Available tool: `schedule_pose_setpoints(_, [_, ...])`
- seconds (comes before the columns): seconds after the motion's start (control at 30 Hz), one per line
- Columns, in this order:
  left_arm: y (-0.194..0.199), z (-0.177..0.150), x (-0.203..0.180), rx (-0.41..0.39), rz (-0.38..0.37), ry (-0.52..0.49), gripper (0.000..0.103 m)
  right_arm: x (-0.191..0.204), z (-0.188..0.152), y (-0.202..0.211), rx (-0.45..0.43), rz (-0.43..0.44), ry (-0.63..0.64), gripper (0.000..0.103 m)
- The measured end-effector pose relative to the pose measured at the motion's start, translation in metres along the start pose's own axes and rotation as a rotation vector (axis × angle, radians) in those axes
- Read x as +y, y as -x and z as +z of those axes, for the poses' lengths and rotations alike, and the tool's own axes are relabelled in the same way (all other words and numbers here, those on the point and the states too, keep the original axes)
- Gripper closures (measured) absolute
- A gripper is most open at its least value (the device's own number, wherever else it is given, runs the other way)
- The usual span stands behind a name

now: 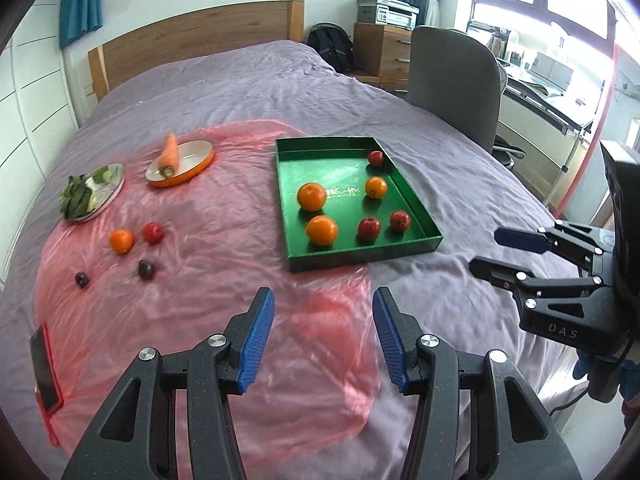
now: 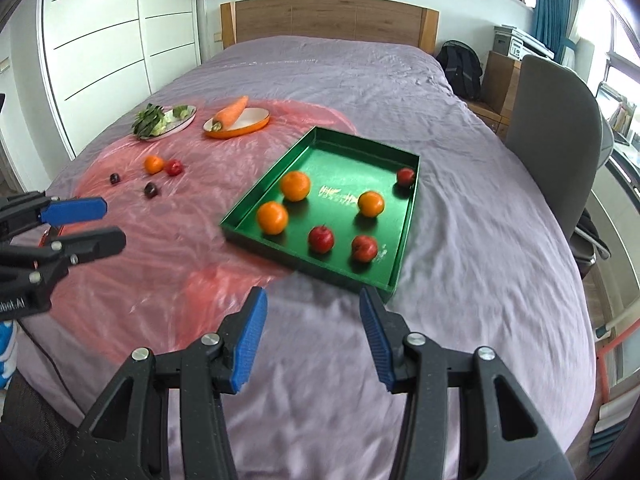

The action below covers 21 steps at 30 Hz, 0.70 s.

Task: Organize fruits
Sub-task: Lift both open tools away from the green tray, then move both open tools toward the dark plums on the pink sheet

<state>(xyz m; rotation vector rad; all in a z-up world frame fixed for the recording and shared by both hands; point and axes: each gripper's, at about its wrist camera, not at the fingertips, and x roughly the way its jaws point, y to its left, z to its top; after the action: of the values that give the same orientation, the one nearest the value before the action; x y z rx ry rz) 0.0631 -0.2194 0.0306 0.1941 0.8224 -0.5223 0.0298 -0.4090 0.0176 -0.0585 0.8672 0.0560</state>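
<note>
A green tray (image 1: 434,236) (image 2: 240,224) lies on the bed and holds three oranges (image 1: 322,230) and three red apples (image 1: 369,227). On the pink plastic sheet (image 1: 208,264) to its left lie an orange (image 1: 121,241) (image 2: 154,164), a red apple (image 1: 153,233) (image 2: 174,167) and two dark plums (image 1: 146,269) (image 2: 151,190). My left gripper (image 1: 324,320) (image 2: 114,222) is open and empty above the sheet. My right gripper (image 2: 312,316) (image 1: 486,252) is open and empty, near the tray's front edge.
An orange dish (image 1: 200,164) holds a carrot (image 1: 168,154). A metal plate (image 1: 114,188) holds green leaves. A phone (image 1: 44,368) lies at the sheet's left edge. A grey chair (image 1: 452,80) stands at the bed's right side.
</note>
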Motion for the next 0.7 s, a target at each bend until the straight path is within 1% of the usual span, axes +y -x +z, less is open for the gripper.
schedule_pose_setpoints(0.2, [0.023, -0.023, 0.013, -0.024, 0.019, 0.022, 0.058, 0.024, -0.019, 0.015, 0.012, 0.003, 0.002, 0.019])
schedule_pose_setpoints(0.3, [0.034, -0.034, 0.022, -0.039, 0.028, 0.037, 0.058, 0.039, -0.026, 0.021, 0.014, 0.014, 0.006, 0.019])
schedule_pose_setpoints(0.43, [0.042, -0.055, 0.041, -0.048, 0.042, 0.081, 0.058, 0.067, -0.036, 0.022, 0.027, 0.046, 0.011, 0.019])
schedule_pose_setpoints(0.6, [0.045, -0.085, 0.071, -0.037, 0.089, 0.145, 0.058, 0.104, -0.042, 0.017, 0.048, 0.084, 0.041, 0.018])
schedule_pose_setpoints(0.7, [0.050, -0.100, 0.085, -0.034, 0.119, 0.165, 0.058, 0.123, -0.043, 0.012, 0.057, 0.112, 0.061, 0.018])
